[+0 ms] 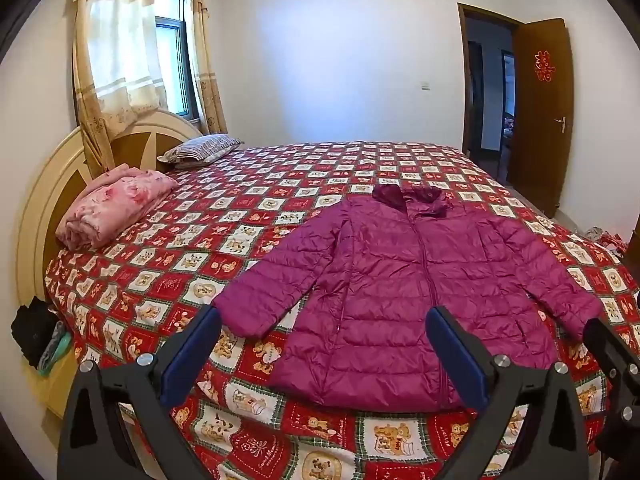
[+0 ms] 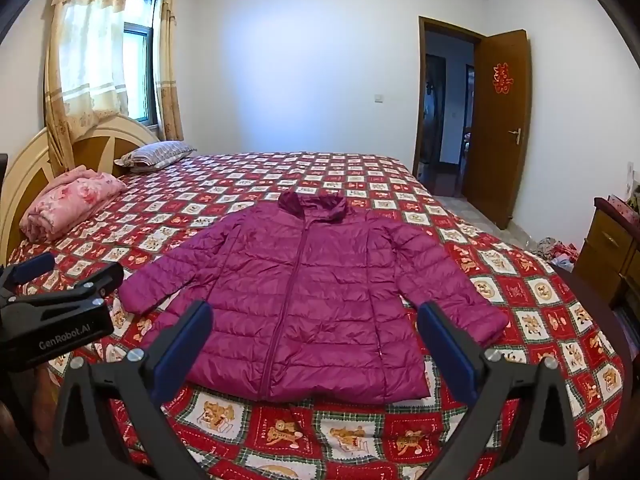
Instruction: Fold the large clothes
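Nearest, the left gripper [image 1: 324,344] and right gripper [image 2: 314,336] are both hovering with jaws spread wide, holding nothing. Beyond them a purple puffer jacket [image 2: 304,296] is lying flat, zipped, on the bed [image 2: 360,176].

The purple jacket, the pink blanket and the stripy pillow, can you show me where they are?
purple jacket [image 2: 304,300]: right wrist view, on its zipped front.
pink blanket [image 2: 72,204]: right wrist view, on top of the folded bundle.
stripy pillow [image 1: 204,148]: left wrist view, on its top face.
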The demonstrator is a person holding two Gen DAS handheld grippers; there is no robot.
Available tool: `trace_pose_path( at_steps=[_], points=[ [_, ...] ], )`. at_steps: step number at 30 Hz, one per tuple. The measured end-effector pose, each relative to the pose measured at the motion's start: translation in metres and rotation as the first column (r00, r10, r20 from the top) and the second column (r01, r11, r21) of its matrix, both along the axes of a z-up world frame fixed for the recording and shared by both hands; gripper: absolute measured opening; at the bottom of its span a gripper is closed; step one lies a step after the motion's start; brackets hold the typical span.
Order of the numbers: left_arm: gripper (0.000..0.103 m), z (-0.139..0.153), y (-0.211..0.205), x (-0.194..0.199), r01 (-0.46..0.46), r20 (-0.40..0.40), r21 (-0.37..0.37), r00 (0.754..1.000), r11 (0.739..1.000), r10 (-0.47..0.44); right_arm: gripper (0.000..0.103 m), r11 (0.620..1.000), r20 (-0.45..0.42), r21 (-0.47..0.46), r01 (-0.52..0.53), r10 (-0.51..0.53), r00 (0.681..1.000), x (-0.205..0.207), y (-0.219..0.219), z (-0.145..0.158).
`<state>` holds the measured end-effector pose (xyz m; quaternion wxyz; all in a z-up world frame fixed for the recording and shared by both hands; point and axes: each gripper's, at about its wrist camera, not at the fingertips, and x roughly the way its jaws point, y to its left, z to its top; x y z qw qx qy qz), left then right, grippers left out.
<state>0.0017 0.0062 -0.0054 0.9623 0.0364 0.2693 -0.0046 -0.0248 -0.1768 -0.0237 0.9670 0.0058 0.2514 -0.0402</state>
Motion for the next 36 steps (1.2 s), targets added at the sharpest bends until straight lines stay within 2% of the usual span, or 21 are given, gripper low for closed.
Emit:
trace_pose_path(
  at_steps=[36],
  points=[
    [0.102,-0.001,0.0027,0.0068,-0.013,0.006,0.006,1.0,1.0,0.013,0.103,1.0,-0.023,0.013,-0.004,0.004,1.0,0.0049,0.0015,-0.0056]
  ],
)
